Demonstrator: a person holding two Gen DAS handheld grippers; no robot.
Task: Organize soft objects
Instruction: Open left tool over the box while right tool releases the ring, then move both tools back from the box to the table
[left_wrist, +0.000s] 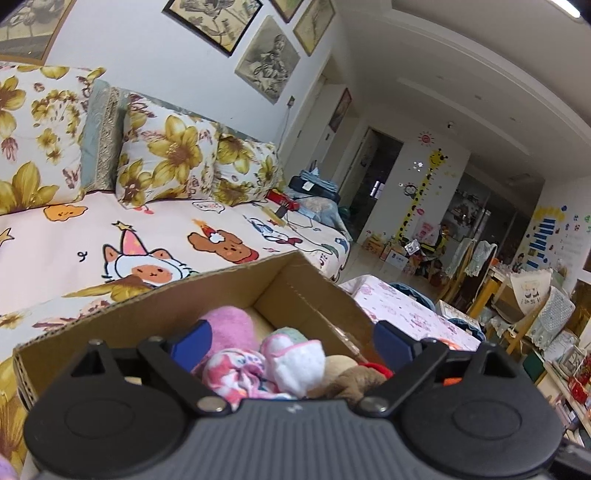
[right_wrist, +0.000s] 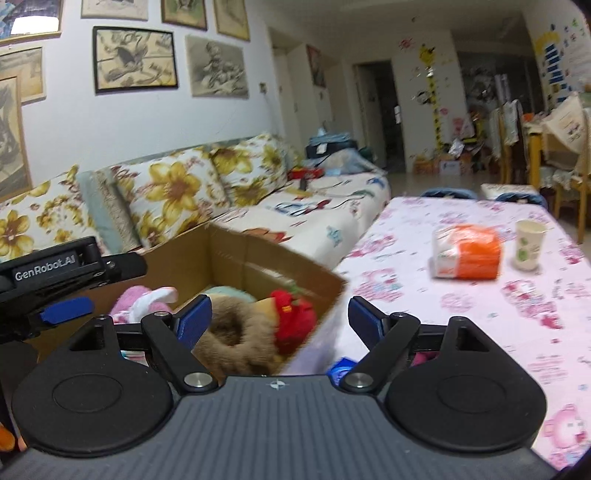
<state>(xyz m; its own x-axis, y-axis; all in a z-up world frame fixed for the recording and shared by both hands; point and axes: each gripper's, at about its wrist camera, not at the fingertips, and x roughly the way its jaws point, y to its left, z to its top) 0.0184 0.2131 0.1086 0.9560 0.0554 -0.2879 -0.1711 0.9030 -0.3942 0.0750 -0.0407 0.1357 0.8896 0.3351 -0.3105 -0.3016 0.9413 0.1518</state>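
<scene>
A cardboard box (left_wrist: 306, 295) stands on the table and holds several soft things: a pink plush (left_wrist: 229, 325), a pink and white cloth bundle (left_wrist: 295, 358) and a brown plush (left_wrist: 354, 380). My left gripper (left_wrist: 291, 343) is open and empty just above the box contents. In the right wrist view the same box (right_wrist: 236, 258) shows the brown plush (right_wrist: 236, 328) and a red plush (right_wrist: 295, 317). My right gripper (right_wrist: 280, 319) is open and empty over the box's near right corner. The left gripper (right_wrist: 66, 291) shows at the left edge.
A sofa (right_wrist: 317, 221) with floral cushions (left_wrist: 166, 158) runs behind the box. The table has a pink patterned cloth (right_wrist: 480, 314) with an orange and white tissue pack (right_wrist: 465, 256) and a paper cup (right_wrist: 530, 249). Chairs (right_wrist: 569, 177) and clutter stand at the far right.
</scene>
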